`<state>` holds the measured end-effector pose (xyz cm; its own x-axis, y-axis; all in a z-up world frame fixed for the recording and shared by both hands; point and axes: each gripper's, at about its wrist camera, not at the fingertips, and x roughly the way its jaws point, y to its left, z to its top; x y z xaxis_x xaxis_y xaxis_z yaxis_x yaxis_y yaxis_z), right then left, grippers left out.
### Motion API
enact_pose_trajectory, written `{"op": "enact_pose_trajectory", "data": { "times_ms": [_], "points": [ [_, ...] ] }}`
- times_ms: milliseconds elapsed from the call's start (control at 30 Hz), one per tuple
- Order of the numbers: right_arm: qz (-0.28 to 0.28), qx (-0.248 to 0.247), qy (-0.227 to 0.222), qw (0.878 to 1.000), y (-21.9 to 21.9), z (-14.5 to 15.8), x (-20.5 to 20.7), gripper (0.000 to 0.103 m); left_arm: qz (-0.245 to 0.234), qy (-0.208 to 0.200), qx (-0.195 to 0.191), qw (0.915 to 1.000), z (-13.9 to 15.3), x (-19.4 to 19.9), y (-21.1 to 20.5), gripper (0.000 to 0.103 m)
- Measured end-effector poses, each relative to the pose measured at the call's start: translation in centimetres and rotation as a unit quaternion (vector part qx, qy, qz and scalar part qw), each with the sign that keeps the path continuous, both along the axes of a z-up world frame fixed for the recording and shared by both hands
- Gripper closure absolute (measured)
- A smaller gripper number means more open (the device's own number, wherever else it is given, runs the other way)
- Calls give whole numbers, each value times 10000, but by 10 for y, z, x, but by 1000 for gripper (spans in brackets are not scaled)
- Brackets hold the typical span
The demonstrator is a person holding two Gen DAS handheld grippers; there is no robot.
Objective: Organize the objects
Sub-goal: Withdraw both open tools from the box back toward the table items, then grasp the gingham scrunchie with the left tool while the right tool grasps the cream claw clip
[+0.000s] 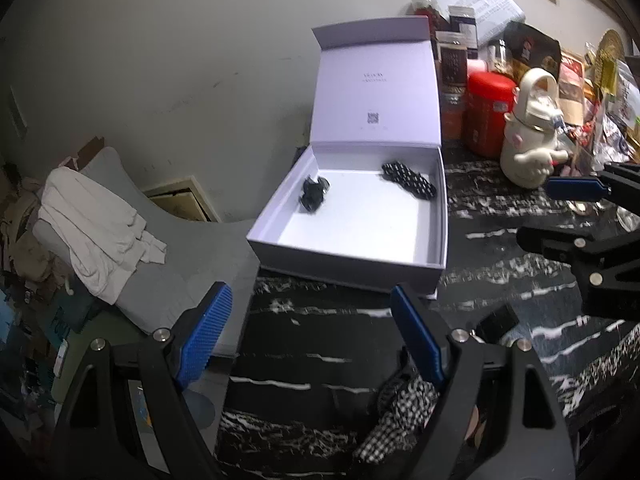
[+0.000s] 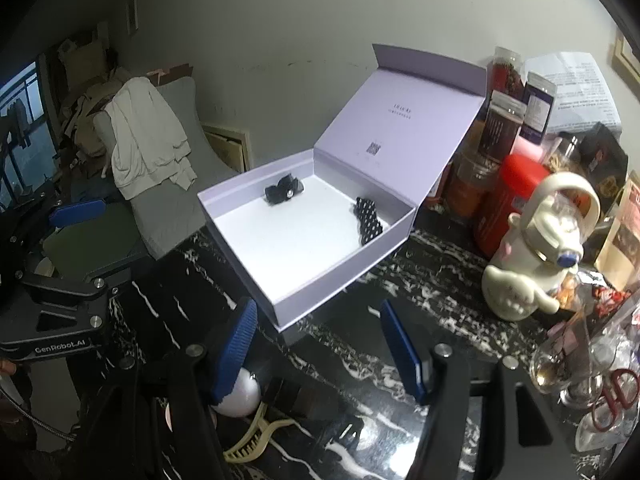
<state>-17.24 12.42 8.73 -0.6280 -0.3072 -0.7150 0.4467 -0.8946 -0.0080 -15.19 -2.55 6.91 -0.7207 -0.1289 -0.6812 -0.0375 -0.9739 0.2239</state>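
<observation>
Left wrist view shows me two dark hair accessories already in the open white cardboard box, a checkered scrunchie waiting on the black marbled tabletop, both jaws apart and empty.

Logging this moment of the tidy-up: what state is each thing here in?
White box: lid up, open.
Black bow clip: inside the box, far corner.
Polka-dot hair piece: inside the box, along the right wall.
Checkered hair piece: on the table, outside the box.
Cream claw clip: on the table.
Left gripper: open, empty.
Right gripper: open, empty.
</observation>
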Motion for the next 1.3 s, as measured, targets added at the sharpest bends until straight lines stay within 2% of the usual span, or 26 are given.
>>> {"op": "enact_pose_trajectory", "data": {
  "times_ms": [167, 567, 900, 1300],
  "points": [
    [-30, 38, -71, 10000, 0, -12, 8, 38, -41, -89, -42, 9999, -13, 12, 2, 22],
    [-162, 91, -358, 9992, 4, -45, 30, 38, -165, -450, 160, 9987, -44, 28, 6, 22],
    [-166, 113, -599, 9980, 0, -70, 48, 38, -238, -828, 541, 9948, -69, 35, 0, 22],
    [-119, 121, -979, 9951, -7, -94, 52, 38, -381, -950, 885, 9908, -82, 42, -4, 22]
  ]
}}
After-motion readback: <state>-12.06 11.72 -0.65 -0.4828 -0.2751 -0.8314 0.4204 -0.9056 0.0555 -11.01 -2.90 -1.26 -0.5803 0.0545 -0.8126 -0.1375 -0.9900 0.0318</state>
